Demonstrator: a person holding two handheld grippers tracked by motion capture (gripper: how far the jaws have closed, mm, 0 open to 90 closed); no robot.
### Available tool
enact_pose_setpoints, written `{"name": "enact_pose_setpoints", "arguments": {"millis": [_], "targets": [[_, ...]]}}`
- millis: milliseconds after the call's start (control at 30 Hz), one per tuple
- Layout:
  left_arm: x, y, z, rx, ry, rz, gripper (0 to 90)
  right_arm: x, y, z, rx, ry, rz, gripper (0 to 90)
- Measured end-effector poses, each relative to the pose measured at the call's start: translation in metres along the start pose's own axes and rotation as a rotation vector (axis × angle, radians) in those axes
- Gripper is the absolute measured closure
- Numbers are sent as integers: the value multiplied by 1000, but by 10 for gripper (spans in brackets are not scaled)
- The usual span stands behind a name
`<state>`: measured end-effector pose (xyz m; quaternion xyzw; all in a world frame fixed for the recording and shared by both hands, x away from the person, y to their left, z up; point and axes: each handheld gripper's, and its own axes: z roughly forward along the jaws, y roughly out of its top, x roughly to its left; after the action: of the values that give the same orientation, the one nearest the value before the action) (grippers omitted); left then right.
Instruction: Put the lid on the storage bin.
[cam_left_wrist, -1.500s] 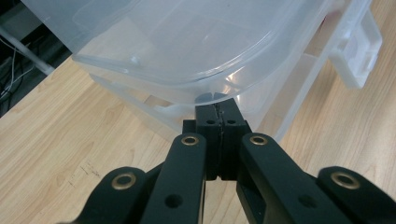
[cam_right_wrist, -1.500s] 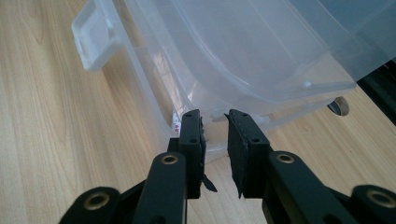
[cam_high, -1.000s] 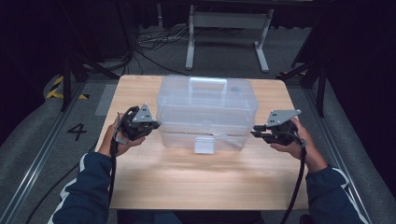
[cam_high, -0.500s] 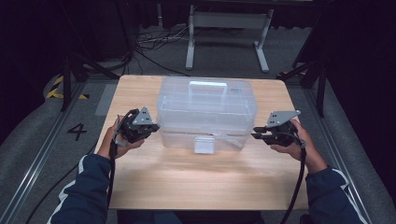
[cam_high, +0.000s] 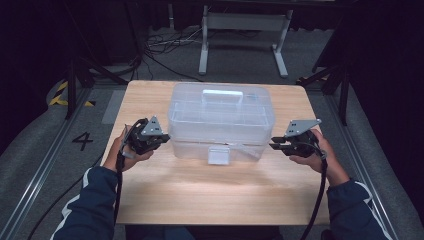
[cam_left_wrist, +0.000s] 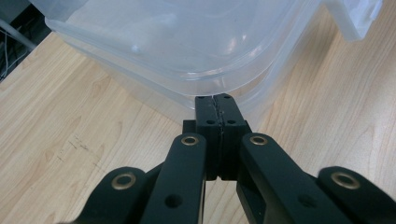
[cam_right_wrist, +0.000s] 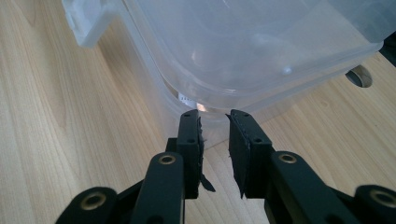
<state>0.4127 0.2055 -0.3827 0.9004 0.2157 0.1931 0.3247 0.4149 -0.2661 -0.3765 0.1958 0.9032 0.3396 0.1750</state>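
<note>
A clear plastic storage box with a lid, a top handle and a front latch stands in the middle of the wooden table. My left gripper is at the box's left front corner. In the left gripper view its jaws are pressed together, and the gripper tips touch the box just under the lid's rim. My right gripper is at the right front corner. In the right gripper view the gripper shows a small gap with nothing in it, right at the box wall.
Bare tabletop lies in front of the box, toward the person. A round hole is cut in the table beside the box. Beyond the table's far edge, metal stand legs and cables lie on the floor.
</note>
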Motion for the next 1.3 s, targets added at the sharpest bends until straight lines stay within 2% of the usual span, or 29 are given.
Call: {"name": "enact_pose_setpoints", "arguments": {"millis": [600, 933, 1100, 1300], "targets": [[-1, -6, 2, 10, 3, -6, 900, 1, -1, 1, 1, -4, 9, 746], [-1, -10, -7, -5, 21, -22, 900, 1, -7, -5, -4, -25, 24, 722], [-3, -17, -8, 31, 33, -14, 870, 0, -12, -8, 4, -42, 40, 684], [-6, -31, -9, 51, 35, -15, 811, -1, -22, -10, 30, -73, 60, 639]]}}
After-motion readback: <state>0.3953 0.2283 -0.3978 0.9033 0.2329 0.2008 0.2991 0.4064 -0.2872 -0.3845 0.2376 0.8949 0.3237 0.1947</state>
